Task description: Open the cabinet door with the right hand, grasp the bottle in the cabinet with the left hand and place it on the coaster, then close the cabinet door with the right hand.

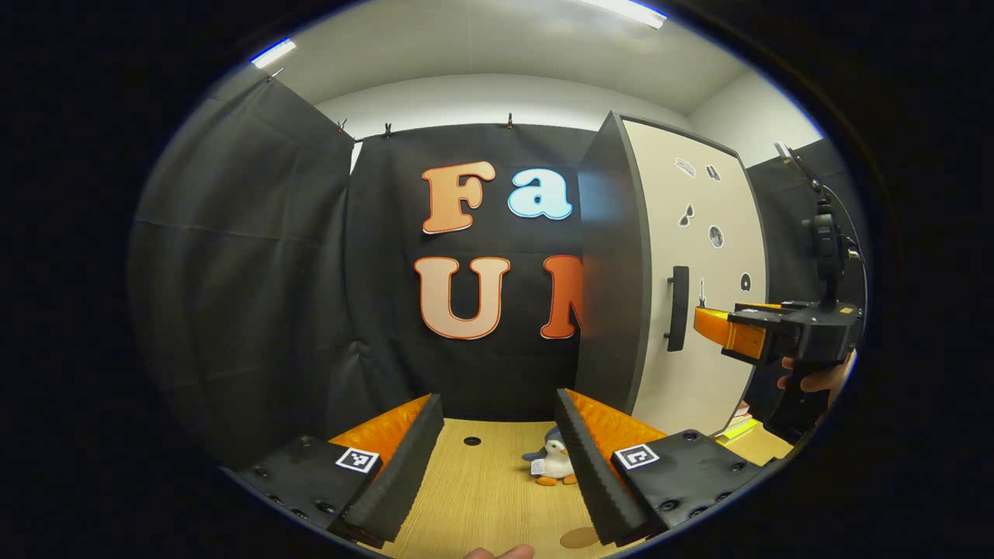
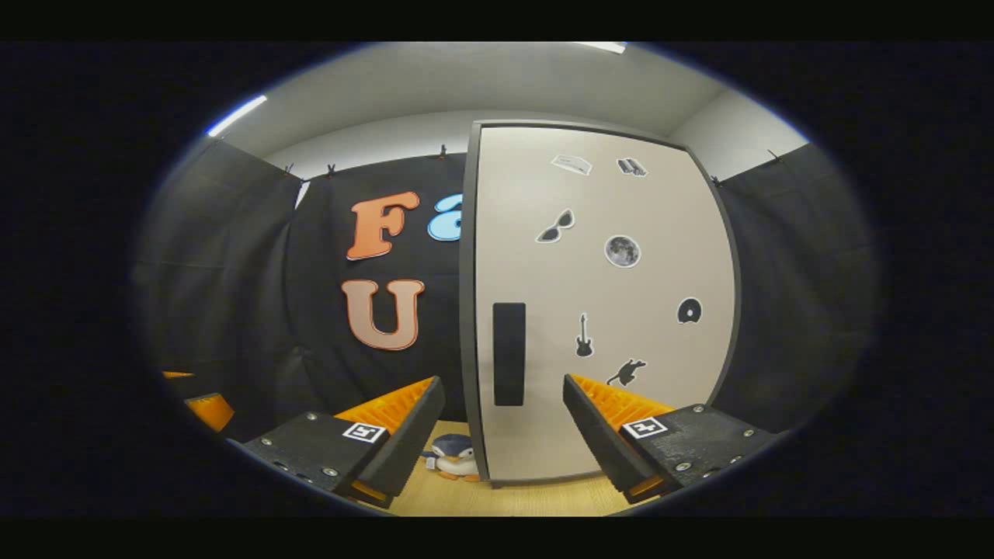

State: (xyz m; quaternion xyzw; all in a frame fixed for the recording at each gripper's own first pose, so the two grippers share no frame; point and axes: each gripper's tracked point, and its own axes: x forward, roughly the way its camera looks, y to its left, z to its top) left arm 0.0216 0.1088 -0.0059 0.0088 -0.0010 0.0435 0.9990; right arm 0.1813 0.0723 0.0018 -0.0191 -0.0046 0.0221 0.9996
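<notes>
We see the cabinet (image 2: 598, 303) with its pale, sticker-dotted door (image 2: 621, 388) closed flat, so whatever sits inside is hidden. Its dark bar handle (image 2: 509, 354) is just ahead of our right gripper (image 2: 505, 423), fingers spread wide, holding nothing. Our left gripper (image 1: 497, 458) gapes empty over the wood-grain table (image 1: 481, 497), a plush penguin (image 1: 553, 462) between its ridged fingers. At the bottom edge a brown disc, maybe the coaster (image 1: 578, 537), is cut off.

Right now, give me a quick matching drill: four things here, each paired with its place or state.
Things:
1. cabinet door
2. handle
3. penguin toy
4. right gripper

States or places:
A. open, empty, facing the handle
B. on the wooden table, left of the cabinet
C. shut, stickers on its front
D. dark vertical bar near the door's left edge

Pairs: 1-C, 2-D, 3-B, 4-A
</notes>
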